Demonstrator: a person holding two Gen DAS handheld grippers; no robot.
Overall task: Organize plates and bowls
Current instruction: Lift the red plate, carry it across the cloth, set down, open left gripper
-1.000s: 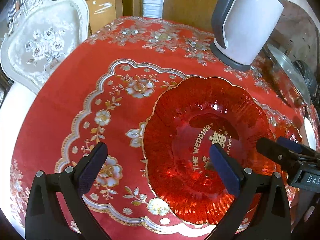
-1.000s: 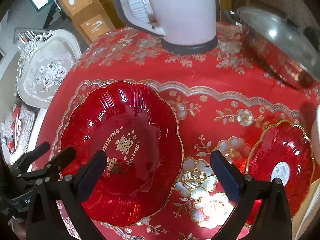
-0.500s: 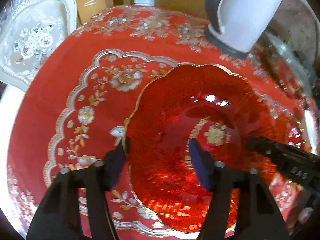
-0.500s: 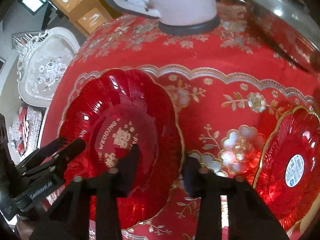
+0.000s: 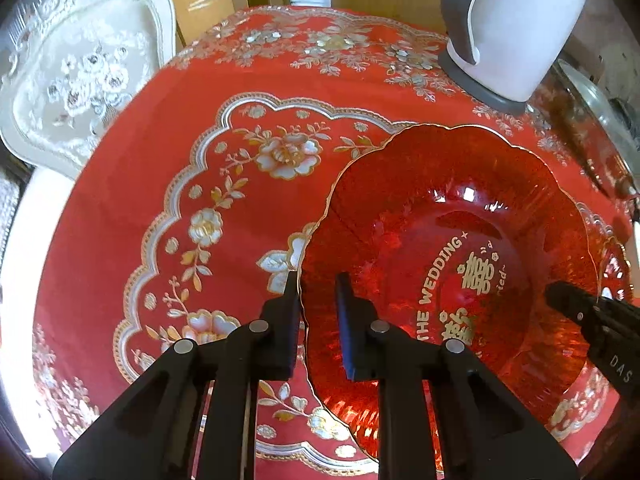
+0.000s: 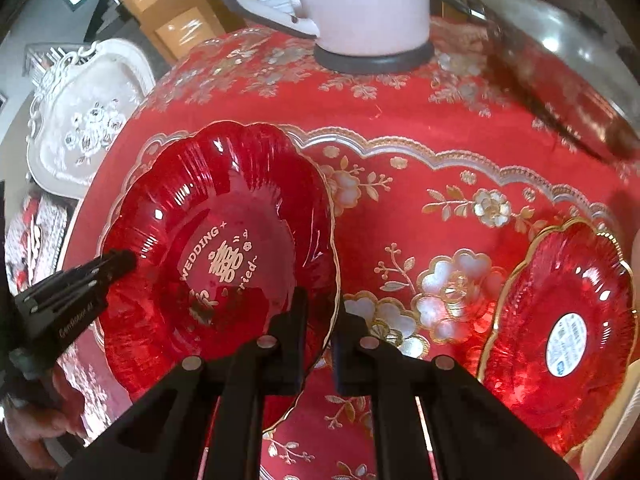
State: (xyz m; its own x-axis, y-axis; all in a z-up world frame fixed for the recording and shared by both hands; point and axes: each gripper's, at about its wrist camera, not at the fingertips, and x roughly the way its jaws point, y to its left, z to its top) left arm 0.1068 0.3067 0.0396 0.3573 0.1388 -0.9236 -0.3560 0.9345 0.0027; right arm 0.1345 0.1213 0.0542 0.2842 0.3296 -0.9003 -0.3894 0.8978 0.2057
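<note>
A large red glass plate [image 5: 460,240] with a gold scalloped rim and gold "THE WEDDING" lettering sits over the red tablecloth. My left gripper [image 5: 318,300] is shut on its left rim, one finger under and one inside. My right gripper [image 6: 324,312] is shut on the opposite rim of the same plate [image 6: 224,216]. Each gripper shows in the other's view, the right one in the left wrist view [image 5: 592,320] and the left one in the right wrist view [image 6: 80,280]. A smaller red plate [image 6: 560,320] with a white sticker lies at the right.
A white electric kettle [image 5: 516,20] on a grey base stands at the back of the table [image 5: 160,160]. A pot with a metal lid [image 6: 560,64] is at the back right. A white ornate chair [image 5: 80,68] stands beyond the table's left edge.
Both grippers went from wide open to shut on opposite rims of the large red plate, which has shifted slightly in view.
</note>
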